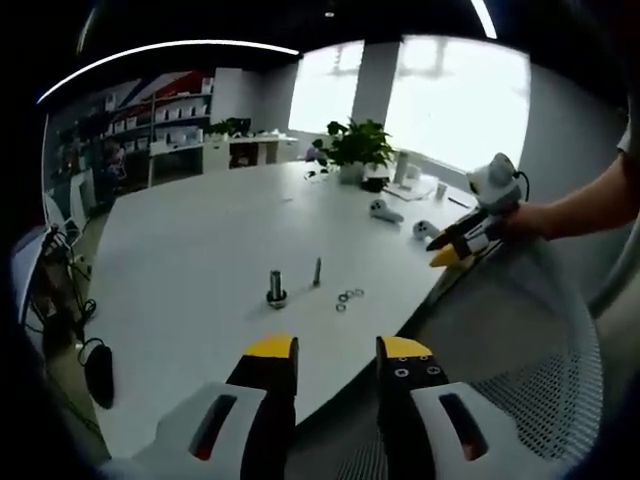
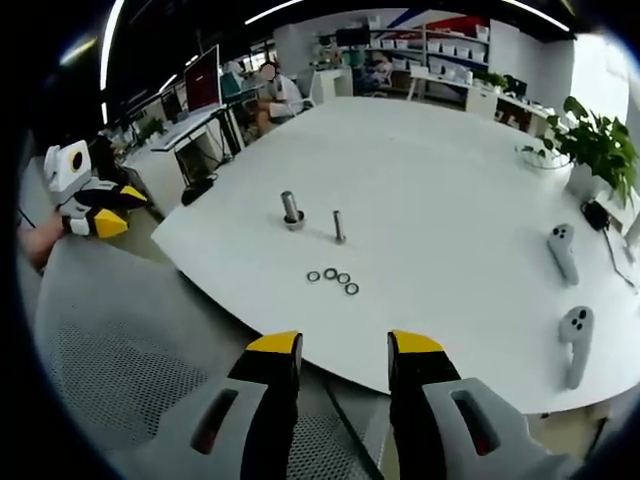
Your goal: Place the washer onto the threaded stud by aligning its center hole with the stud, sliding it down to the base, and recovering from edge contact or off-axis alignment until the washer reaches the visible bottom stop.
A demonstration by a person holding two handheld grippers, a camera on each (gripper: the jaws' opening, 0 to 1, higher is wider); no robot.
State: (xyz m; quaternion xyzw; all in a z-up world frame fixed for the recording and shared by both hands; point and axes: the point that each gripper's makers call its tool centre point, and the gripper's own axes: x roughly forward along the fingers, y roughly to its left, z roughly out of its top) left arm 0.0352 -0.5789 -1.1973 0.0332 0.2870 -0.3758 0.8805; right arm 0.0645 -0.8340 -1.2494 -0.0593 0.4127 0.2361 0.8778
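Several small washers (image 2: 333, 279) lie in a short row on the white table (image 2: 430, 170), also seen as washers (image 1: 348, 297) in the left gripper view. Behind them a thin threaded stud (image 2: 339, 227) stands upright, with a thicker stud on a round base (image 2: 291, 210) beside it; in the left gripper view these are the thin stud (image 1: 317, 272) and the thicker stud (image 1: 276, 289). My left gripper (image 1: 336, 352) is open and off the table's near edge, as is my right gripper (image 2: 343, 347), open and holding nothing. Each gripper appears in the other's view: right gripper (image 1: 446, 250), left gripper (image 2: 118, 208).
Two white controllers (image 2: 563, 250) lie on the table to the right, near a potted plant (image 2: 592, 140). A mesh chair back (image 2: 110, 340) sits below the grippers. Shelves and desks (image 2: 440, 50) with a seated person stand beyond the table.
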